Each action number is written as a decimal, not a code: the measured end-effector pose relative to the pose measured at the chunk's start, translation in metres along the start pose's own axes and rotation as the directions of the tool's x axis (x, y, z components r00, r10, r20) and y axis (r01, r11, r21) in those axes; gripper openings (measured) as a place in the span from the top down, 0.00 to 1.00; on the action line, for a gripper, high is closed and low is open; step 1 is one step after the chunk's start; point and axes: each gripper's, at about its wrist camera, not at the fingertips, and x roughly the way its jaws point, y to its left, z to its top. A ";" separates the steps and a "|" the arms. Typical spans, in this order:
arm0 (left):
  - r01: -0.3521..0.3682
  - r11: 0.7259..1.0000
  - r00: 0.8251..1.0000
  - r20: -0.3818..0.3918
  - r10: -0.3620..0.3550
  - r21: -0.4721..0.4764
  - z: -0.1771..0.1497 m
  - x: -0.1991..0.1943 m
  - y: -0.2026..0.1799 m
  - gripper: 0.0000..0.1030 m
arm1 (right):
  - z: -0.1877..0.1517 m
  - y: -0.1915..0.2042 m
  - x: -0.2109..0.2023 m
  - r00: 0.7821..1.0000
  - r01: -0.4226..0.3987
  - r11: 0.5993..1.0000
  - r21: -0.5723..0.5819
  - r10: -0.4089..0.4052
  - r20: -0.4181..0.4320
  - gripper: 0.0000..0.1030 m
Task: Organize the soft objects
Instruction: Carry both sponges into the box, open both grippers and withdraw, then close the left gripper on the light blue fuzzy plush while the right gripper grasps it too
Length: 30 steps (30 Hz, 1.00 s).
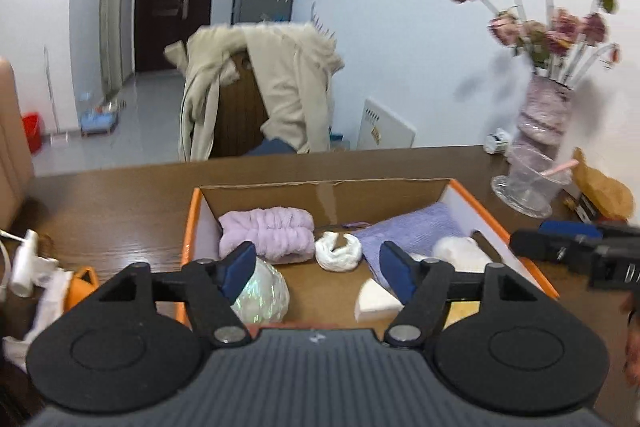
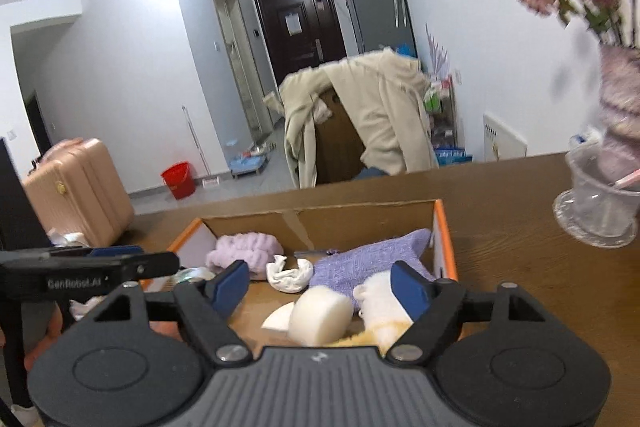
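Right now both hand-held grippers are hovering over the near edge of an open box (image 1: 472, 201) sitting on the brown surface (image 1: 120, 195). The left hand-held gripper (image 1: 316, 269) is standing wide open with nothing between its blue pads; the right hand-held gripper (image 2: 320, 285) is likewise spread wide and gripping nothing.

Inside the box, a lilac headband (image 1: 266, 233) is lying toward the far left corner, a white scrunchie (image 1: 338, 251) is resting just beside it in the middle, and a purple cloth (image 1: 408, 233) is sprawling along the right side. A shiny iridescent bundle (image 1: 266, 291) is sitting at the near left, half hidden behind the left finger. A white wedge (image 1: 376, 303) is lying near the front, partly cut off by the gripper body. From the right wrist view a white cylinder (image 2: 320, 317) is showing next to that wedge, and a fluffy white thing (image 2: 380, 301) is being largely covered by the right pad, so I cannot make out what it is.

A glass cup (image 1: 530, 185) and a blurred vase (image 1: 546, 111) of flowers are standing right of the box.
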 end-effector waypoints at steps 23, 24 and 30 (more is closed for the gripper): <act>0.015 0.999 0.998 -0.060 -0.017 -0.040 -0.184 -0.163 -0.016 0.22 | -0.192 0.072 -0.166 0.999 0.033 0.999 -0.032 -0.033 0.005 0.17; 0.017 0.999 0.998 -0.058 -0.019 -0.042 -0.186 -0.165 -0.016 0.22 | -0.193 0.074 -0.167 0.999 0.033 0.999 -0.032 -0.033 0.004 0.17; 0.013 0.997 0.999 -0.029 -0.015 -0.074 -0.182 -0.162 -0.003 0.31 | -0.188 0.075 -0.165 1.000 -0.016 0.999 0.034 0.015 0.025 0.24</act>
